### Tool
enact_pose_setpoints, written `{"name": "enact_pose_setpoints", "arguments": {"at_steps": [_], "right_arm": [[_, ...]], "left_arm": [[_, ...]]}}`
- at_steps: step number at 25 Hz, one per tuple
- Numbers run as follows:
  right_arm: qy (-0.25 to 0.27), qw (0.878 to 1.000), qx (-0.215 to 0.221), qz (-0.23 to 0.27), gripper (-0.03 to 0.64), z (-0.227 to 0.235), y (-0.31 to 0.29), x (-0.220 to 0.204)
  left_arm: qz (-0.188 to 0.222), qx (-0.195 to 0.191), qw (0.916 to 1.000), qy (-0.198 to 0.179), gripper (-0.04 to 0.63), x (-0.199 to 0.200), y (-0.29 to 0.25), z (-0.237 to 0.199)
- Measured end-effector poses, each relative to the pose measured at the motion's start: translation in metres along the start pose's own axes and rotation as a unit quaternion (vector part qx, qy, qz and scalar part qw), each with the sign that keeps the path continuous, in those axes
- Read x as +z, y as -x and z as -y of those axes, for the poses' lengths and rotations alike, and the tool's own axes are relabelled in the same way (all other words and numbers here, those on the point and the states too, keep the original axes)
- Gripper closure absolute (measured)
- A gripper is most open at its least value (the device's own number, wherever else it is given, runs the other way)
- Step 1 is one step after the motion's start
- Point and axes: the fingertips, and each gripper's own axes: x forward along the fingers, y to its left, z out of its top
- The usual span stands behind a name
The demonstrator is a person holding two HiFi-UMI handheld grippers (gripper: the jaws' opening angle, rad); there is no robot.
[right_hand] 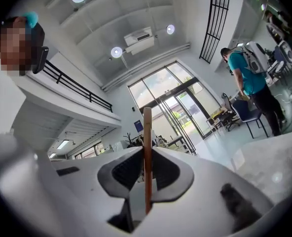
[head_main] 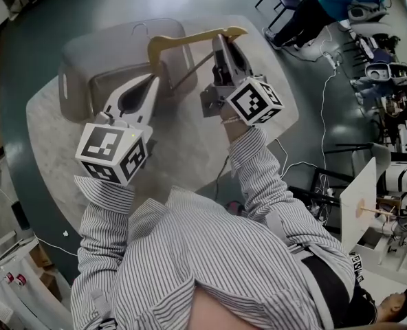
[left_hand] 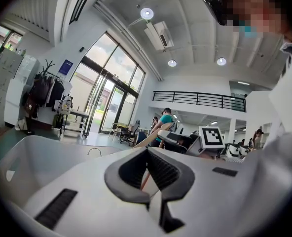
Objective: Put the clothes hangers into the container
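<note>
The table (head_main: 196,150) supported the grey container (head_main: 76,67). The wooden hanger (head_main: 190,38) was held in the air above the container's right rim and was not yet resting inside it. Your right gripper (right_hand: 147,154), just right of the container, had its jaws clamped narrow on the hanger's thin bar. Your left gripper (left_hand: 148,154), at the container's near edge, had its jaws closed together with nothing pressed between them. Its tips pointed toward the hanger.

One hanger (head_main: 196,36), one container (head_main: 80,57), one table (head_main: 190,146). Two grippers: left gripper (head_main: 150,81) and right gripper (head_main: 221,43).
</note>
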Motion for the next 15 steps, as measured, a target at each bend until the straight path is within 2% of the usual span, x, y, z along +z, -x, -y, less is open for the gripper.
{"name": "enact_pose_setpoints", "arguments": {"at_steps": [5,15], "right_arm": [[-0.036,0.999,-0.030,-0.008,0.560,0.025,0.007,-0.010],[-0.064,0.997,-0.047,-0.023,0.560,0.036,0.019,-0.030]], "left_arm": [[-0.005,0.000,1.0000,-0.001,0.584,-0.003,-0.001,0.001],[-0.015,-0.003,0.9998,0.008,0.584,-0.011,0.004,0.007]]}}
